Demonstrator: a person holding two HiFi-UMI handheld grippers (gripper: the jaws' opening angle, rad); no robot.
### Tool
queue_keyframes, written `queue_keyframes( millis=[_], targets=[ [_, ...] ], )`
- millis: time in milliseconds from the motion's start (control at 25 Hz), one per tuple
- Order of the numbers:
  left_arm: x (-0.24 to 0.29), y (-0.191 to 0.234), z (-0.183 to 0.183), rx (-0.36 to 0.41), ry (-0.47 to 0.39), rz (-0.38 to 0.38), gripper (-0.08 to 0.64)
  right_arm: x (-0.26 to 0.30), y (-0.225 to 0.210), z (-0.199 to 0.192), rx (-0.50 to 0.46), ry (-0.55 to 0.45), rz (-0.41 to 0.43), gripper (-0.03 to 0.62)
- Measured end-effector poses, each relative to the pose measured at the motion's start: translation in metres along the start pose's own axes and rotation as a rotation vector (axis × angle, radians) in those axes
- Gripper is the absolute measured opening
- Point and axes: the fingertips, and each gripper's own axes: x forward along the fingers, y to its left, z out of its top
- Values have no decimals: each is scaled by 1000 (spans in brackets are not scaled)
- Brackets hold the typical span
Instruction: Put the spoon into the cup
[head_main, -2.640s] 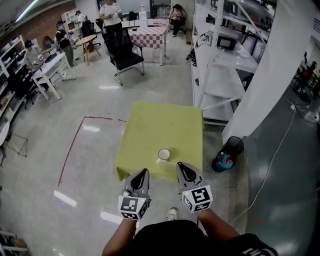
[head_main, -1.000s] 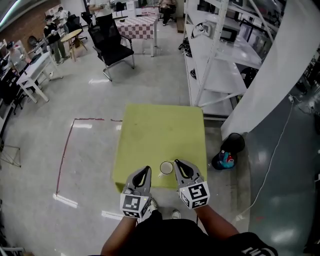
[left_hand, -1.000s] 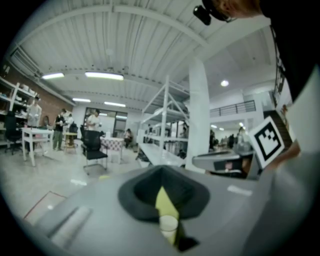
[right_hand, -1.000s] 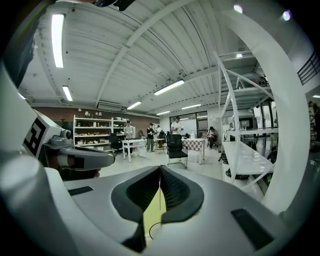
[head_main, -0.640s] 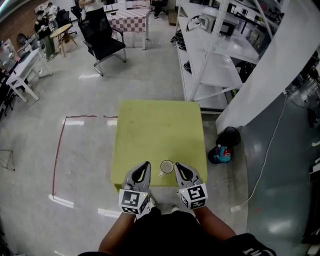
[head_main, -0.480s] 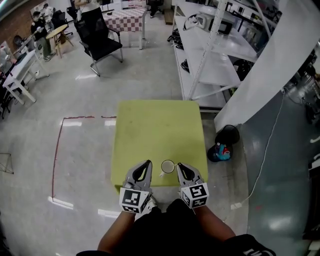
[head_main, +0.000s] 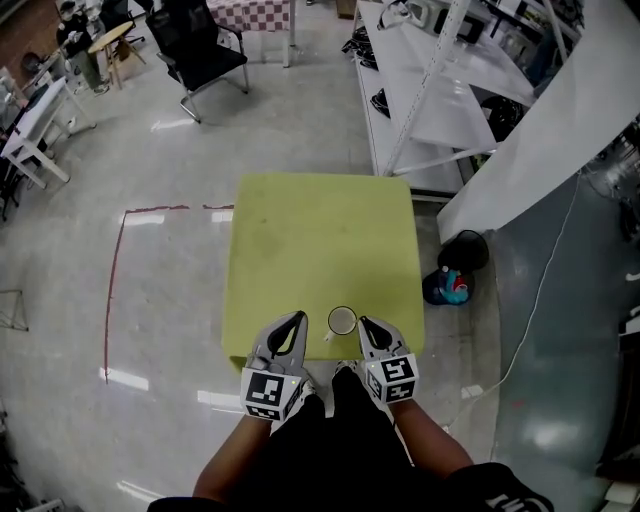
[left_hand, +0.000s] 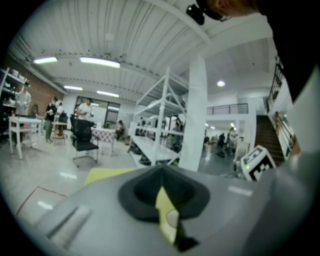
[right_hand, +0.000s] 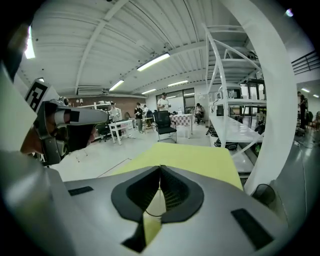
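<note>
A white cup (head_main: 342, 320) stands near the front edge of the yellow-green table (head_main: 310, 240). A small pale sliver (head_main: 327, 338) lies at the cup's lower left; it is too small to tell whether it is the spoon or the cup's handle. My left gripper (head_main: 294, 322) is shut, its tip just left of the cup. On the cup's other side my right gripper (head_main: 366, 325) is shut too. Neither holds anything. In the left gripper view a bit of the cup (left_hand: 172, 219) shows below the shut jaws.
A black bin (head_main: 466, 252) with colourful litter (head_main: 448, 285) beside it sits right of the table. White shelving (head_main: 440, 90) stands beyond it. Red tape (head_main: 112, 290) marks the floor on the left, a black chair (head_main: 200, 45) stands far back, and a cable (head_main: 535, 330) runs along the right.
The person has stepped up to the table, so the cup now lies between the two gripper tips. Both grippers stay shut.
</note>
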Motion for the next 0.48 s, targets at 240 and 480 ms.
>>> queue_keyframes(
  millis=[240,480],
  targets=[
    [7,3,-15,-6,30,0,6,18,-3,-16,3,48,25,11],
    [8,4,-24,-18,53,5,7,31,-2,-32,18,91,41,11]
  ],
)
